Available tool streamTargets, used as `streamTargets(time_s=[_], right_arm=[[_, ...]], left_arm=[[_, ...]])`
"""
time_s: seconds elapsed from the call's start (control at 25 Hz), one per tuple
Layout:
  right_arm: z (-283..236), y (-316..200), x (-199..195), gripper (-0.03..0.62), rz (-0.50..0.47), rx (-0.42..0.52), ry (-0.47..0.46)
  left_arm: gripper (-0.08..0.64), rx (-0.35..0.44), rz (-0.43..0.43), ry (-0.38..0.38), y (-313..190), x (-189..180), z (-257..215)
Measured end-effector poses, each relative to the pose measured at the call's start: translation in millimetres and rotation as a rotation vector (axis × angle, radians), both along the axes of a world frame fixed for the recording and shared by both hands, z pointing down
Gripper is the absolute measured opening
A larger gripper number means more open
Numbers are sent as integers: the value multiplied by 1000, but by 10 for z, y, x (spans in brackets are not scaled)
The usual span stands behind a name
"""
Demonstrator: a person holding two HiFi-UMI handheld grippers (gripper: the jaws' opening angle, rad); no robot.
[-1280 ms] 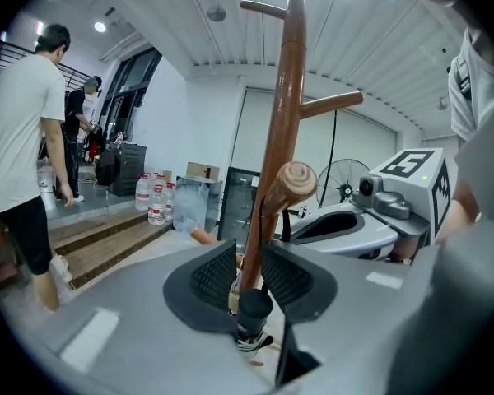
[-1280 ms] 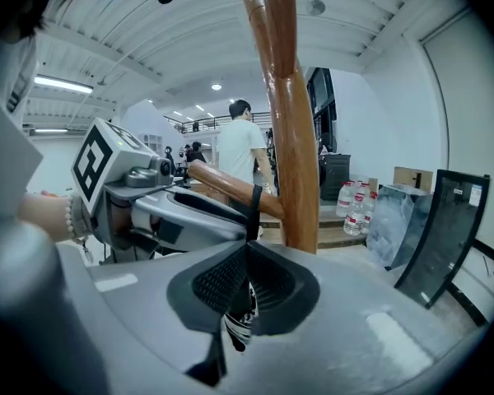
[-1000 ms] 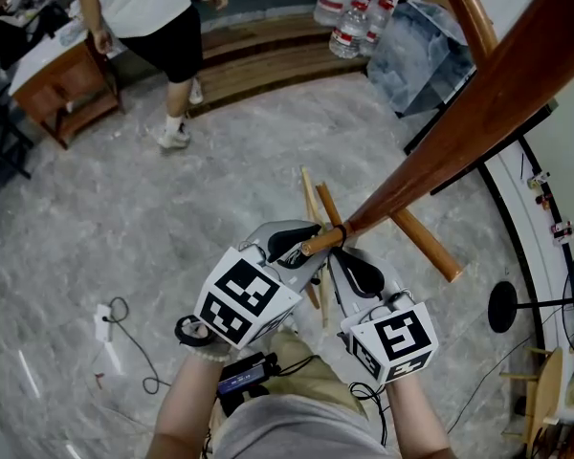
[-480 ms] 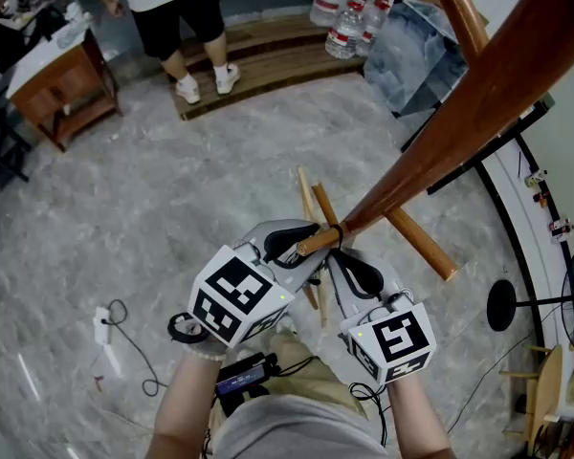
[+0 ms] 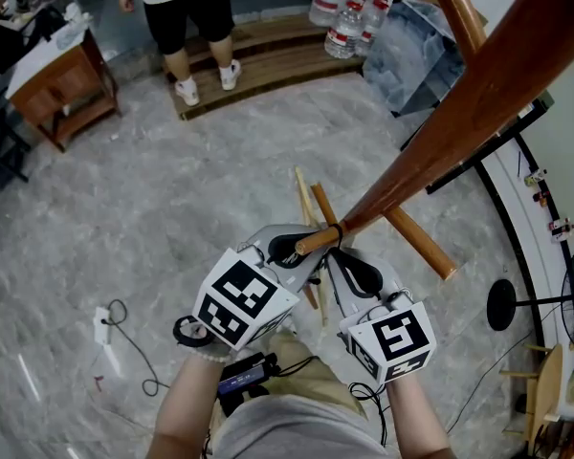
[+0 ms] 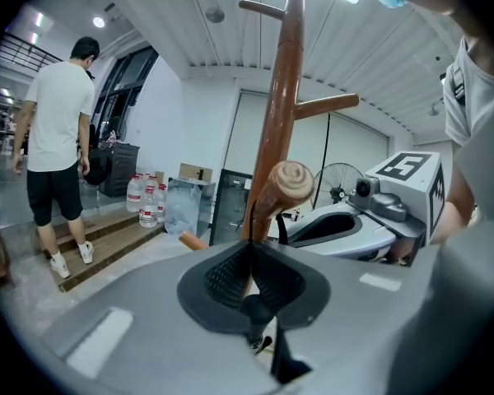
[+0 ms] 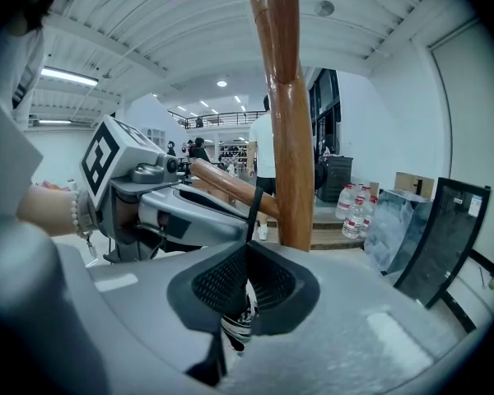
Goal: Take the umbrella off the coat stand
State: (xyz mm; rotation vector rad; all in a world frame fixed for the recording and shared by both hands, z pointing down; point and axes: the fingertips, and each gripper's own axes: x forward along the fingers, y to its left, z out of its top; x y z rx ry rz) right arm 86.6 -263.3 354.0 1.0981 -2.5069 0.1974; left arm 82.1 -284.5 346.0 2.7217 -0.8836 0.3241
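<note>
Black strap (image 7: 251, 200) stayed pinched in both the left tongs (image 6: 249, 252) and right tongs (image 7: 246, 252), the umbrella (image 7: 237, 321) dangling just beneath them, mostly hidden. Beyond their tips, it still circled the peg (image 5: 318, 238) of the coat stand (image 5: 430, 161); barely anything had shifted, so unhooking remained undone.

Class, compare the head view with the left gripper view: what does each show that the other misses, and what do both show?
Only the head view shows the white power strip lying on the floor. Only the left gripper view shows the white slatted ceiling. Both show the brown wooden coat stand, the thin black strap hung on its peg and pinched in the shut left gripper, the right gripper, and the clear plastic water bottles.
</note>
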Motion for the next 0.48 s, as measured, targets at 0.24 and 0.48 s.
streamTargets(time_s=[0.24, 0.48], right_arm=[[-58, -14, -34, 3, -5, 5, -24], [-131, -21, -70, 3, -25, 10, -43]], left_arm=[[18, 50, -55, -32, -23, -104, -54], [18, 63, -84, -31, 5, -166, -127]])
